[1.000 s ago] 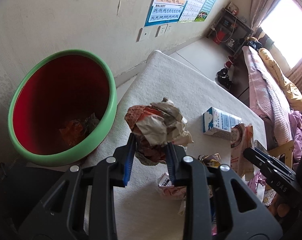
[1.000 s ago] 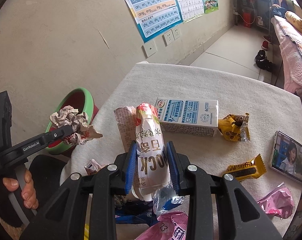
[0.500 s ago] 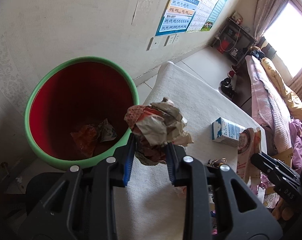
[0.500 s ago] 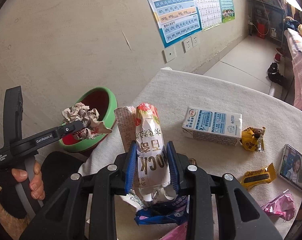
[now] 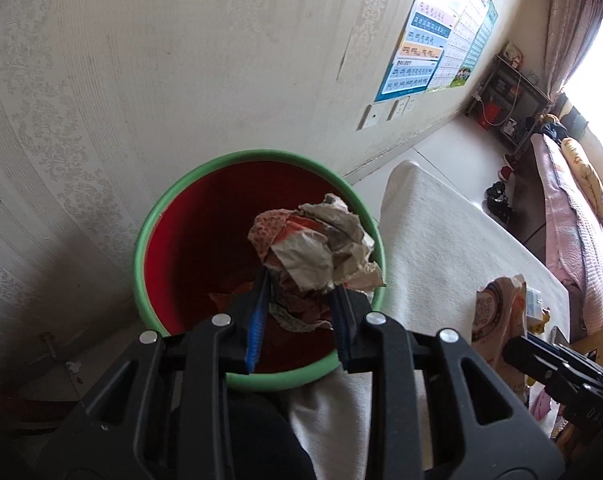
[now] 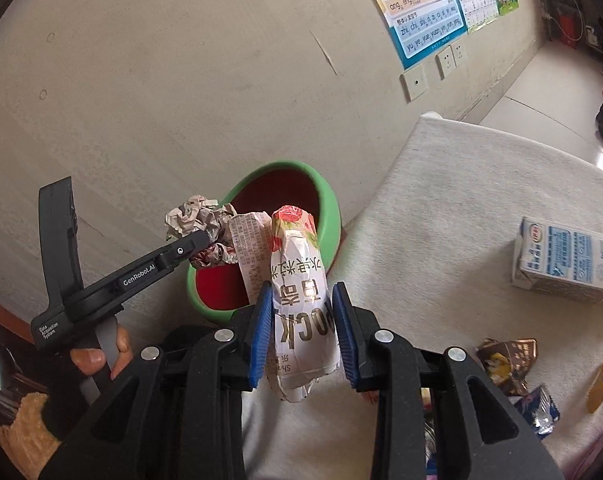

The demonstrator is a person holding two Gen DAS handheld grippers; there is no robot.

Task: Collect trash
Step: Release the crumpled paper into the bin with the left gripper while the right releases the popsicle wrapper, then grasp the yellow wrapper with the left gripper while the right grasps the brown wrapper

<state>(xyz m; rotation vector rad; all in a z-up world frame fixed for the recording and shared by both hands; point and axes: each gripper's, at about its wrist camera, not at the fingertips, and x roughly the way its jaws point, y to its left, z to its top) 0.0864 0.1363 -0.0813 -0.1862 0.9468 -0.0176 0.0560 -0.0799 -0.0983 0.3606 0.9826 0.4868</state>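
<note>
While its blue-padded black fingers press in from both sides, the left gripper [image 5: 299, 308] clamps a crumpled ball of grey and red-printed paper [image 5: 317, 250], which bulges out above the fingertips. Seen from the left wrist, the ball hangs over the open mouth of a round plastic bin with a green rim and red inside [image 5: 163, 216] — directly above it, not touching the rim. Some orange and brown scraps lie at the bin's bottom, partly hidden by the fingers. That bin stands on the floor against a pale patterned wall, just beside the edge of a table covered in a white textured cloth [image 5: 441, 240].

The right gripper [image 6: 301, 324] is closed on a long white snack wrapper with red print at its top and black lettering [image 6: 301, 288]; a second flat wrapper with fine print [image 6: 249, 248] stands pressed against its left side. Both poke up between the blue pads, near the bin's edge in the right wrist view. To their left, the person's hand [image 6: 97, 354] holds the other tool's grey handle.

Farther out on the cloth rests a white and blue milk carton [image 6: 565, 260] on its side, well apart from the bin, with a brown crinkled wrapper [image 6: 505, 360] and a blue foil wrapper [image 6: 537, 408] nearer the right gripper. Blue study posters [image 6: 421, 4] hang on the wall above white sockets.
</note>
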